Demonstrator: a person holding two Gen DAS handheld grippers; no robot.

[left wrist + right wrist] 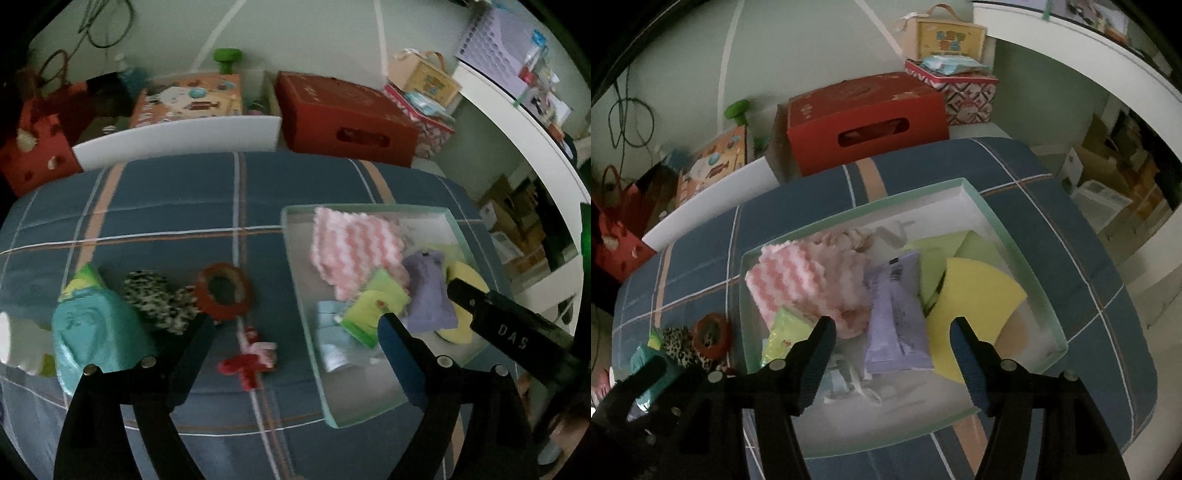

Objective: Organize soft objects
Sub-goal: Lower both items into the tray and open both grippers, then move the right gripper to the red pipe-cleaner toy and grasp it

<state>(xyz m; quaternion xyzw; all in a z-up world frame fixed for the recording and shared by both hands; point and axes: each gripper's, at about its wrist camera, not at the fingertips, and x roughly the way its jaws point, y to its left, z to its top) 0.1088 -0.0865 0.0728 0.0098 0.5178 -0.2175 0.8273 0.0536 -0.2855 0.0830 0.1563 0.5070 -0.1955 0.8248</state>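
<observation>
A pale green tray (pixel 291 236) (pixel 1015 236) lies on the blue plaid cover. It holds a pink striped cloth (pixel 351 247) (pixel 798 277), a purple packet (pixel 428 295) (pixel 897 325), a yellow sponge (pixel 982 295) and a green packet (pixel 369 310). Left of the tray lie a red ring (pixel 223 291) (pixel 713 334), a leopard-print scrunchie (pixel 159 299) (pixel 683 347), a teal pouch (pixel 96 336) and a red-pink bow (pixel 251 360). My left gripper (pixel 295 325) is open and empty between the ring and the tray. My right gripper (pixel 890 328) is open and empty above the purple packet.
A red box (pixel 347 118) (pixel 864 118), a white board (pixel 177 136), a patterned box (pixel 188 98) and a red bag (pixel 33 147) stand behind the cover. A white shelf edge (pixel 517 122) curves at the right. The right gripper's finger (pixel 509 325) shows over the tray.
</observation>
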